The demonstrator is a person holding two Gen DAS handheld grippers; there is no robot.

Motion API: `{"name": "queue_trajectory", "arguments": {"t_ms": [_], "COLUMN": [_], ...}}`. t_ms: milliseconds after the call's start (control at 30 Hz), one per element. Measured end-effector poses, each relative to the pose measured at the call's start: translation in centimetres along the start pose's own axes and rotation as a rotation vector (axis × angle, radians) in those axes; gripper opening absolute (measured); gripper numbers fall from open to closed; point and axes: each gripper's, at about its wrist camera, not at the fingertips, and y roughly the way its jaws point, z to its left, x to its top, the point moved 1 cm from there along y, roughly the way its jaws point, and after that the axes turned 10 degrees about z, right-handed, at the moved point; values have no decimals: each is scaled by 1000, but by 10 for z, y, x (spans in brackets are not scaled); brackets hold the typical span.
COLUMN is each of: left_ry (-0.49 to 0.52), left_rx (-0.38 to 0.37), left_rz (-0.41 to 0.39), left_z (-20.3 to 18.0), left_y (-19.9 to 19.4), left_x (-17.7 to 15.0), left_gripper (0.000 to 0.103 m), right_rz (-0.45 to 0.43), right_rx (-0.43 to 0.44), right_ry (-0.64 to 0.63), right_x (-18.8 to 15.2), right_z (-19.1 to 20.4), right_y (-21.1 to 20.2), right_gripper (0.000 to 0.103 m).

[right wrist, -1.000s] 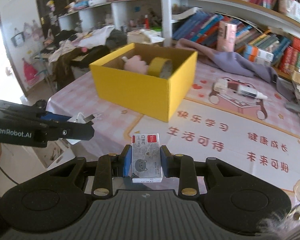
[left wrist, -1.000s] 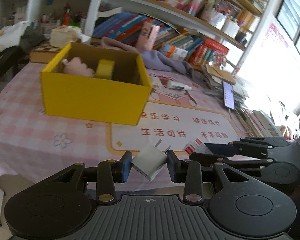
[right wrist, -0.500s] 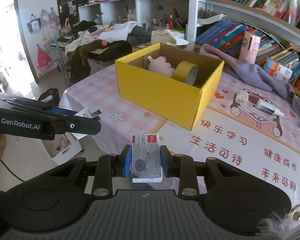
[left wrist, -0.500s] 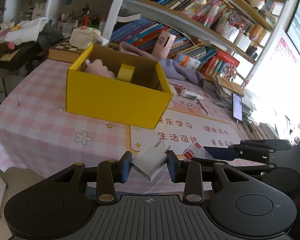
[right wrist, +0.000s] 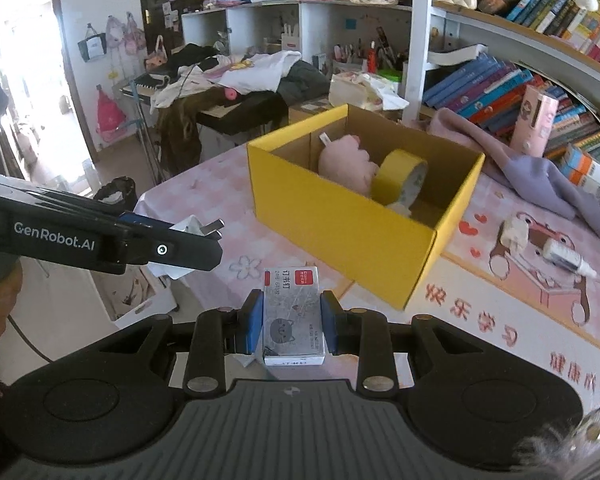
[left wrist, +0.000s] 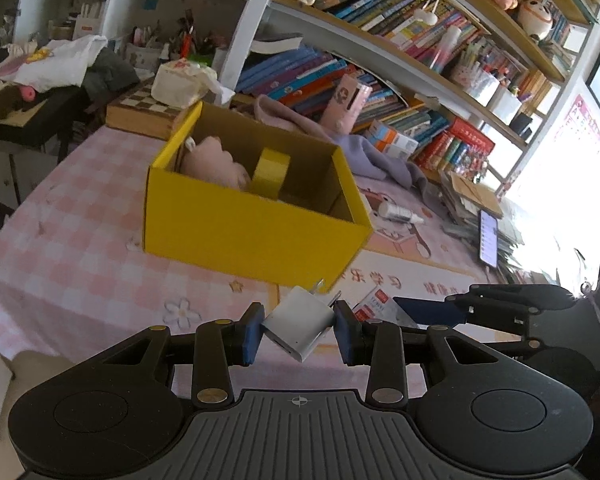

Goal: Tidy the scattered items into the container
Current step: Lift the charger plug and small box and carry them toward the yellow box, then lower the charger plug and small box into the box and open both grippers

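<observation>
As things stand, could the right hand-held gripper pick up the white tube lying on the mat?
Probably not yet. The right hand-held gripper is shut on a staple box, so it has no free grip, though the tube lies uncovered on the mat.

"GenRobot.AI" — left gripper (right wrist: pixel 188 236) side; "订书钉" — staple box (right wrist: pixel 293 316).

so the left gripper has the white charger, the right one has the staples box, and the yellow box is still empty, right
Not quite: the yellow box is not empty. The right wrist view shows a pink plush and a tape roll inside it. The rest holds: the left gripper is shut on the white charger, and the right gripper is shut on the staples box.
</observation>
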Motion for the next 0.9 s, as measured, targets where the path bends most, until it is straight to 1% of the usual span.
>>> {"name": "queue_trajectory", "arguments": {"t_ms": [133, 367, 533, 633, 733, 833, 900], "left_ry": [27, 73, 112, 163, 246, 357, 430], "left_rx": [17, 54, 74, 98, 136, 197, 234], "left_rz": [-20, -77, -72, -39, 25, 109, 156], "left_z": [3, 6, 11, 12, 14, 15, 15], "left_y": [7, 24, 48, 69, 94, 122, 139], "left_x": [24, 75, 108, 126, 142, 154, 159], "left_gripper": [36, 36, 36, 36, 36, 36, 36], "right_rz": [-23, -71, -95, -76, -23, 42, 104], "right_rx": [-2, -18, -41, -57, -56, -80, -73], "right_ry": [-7, -35, -68, -93, -140, -244, -314], "right_x": [21, 63, 94, 112, 128, 140, 147], "right_z": [-13, -40, -61, -76, -89, -92, -92], "right_y": [8, 26, 45, 66, 94, 126, 148], "right_gripper": [28, 28, 28, 28, 28, 28, 28]}}
